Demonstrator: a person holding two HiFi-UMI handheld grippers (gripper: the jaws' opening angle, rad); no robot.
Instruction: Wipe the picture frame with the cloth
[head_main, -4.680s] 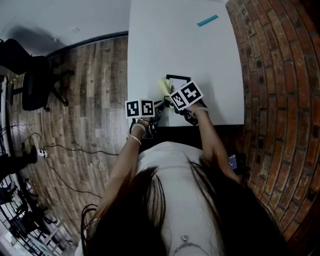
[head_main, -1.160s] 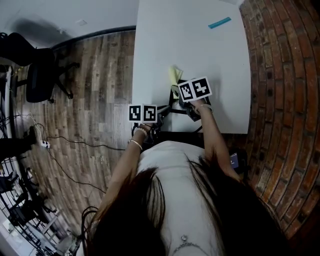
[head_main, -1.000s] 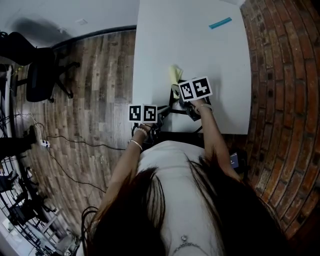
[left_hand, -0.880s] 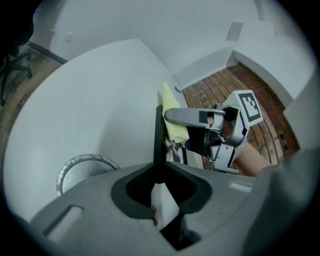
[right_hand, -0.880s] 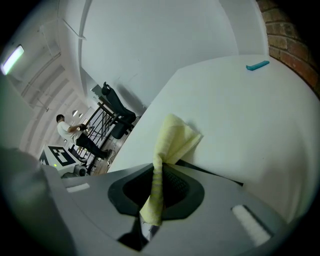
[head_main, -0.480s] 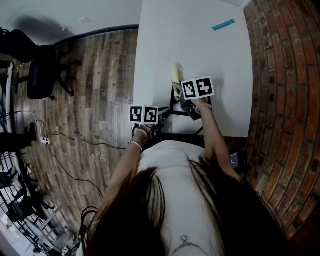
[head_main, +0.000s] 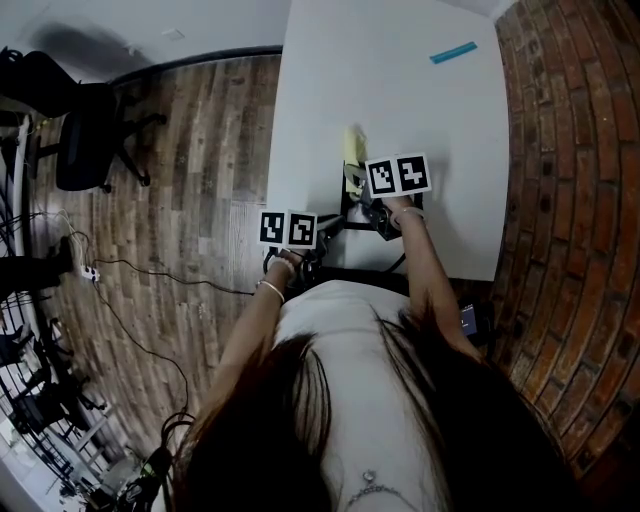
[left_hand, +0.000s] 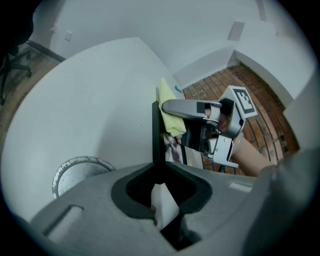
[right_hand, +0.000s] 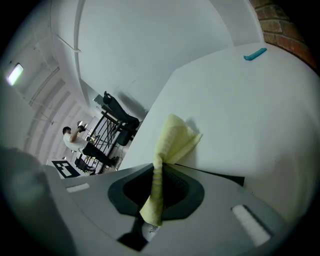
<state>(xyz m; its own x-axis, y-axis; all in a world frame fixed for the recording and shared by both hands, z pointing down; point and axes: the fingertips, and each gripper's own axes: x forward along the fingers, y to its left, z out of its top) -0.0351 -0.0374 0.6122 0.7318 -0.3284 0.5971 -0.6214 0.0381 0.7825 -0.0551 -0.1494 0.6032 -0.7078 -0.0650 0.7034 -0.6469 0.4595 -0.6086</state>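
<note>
The black picture frame (head_main: 349, 214) stands on edge near the front of the white table (head_main: 330, 90). My left gripper (head_main: 322, 231) is shut on its near edge; in the left gripper view the frame (left_hand: 156, 131) rises straight up from between the jaws of the left gripper (left_hand: 159, 172). My right gripper (head_main: 356, 183) is shut on a yellow cloth (head_main: 353, 150), which bunches over the frame's far top corner. The right gripper view shows the cloth (right_hand: 171, 137) running up out of the jaws, with the frame's black edge (right_hand: 220, 174) just behind. The cloth (left_hand: 169, 109) also shows in the left gripper view.
A small teal object (head_main: 453, 52) lies at the table's far right, also seen from the right gripper (right_hand: 255, 53). A brick wall (head_main: 570, 200) runs along the right. A black office chair (head_main: 80, 130) stands on the wood floor to the left. A grey ring (left_hand: 80, 172) shows low in the left gripper view.
The right gripper has rolled slightly and the cloth has shifted a little along the frame's top. The left gripper keeps the frame still.
</note>
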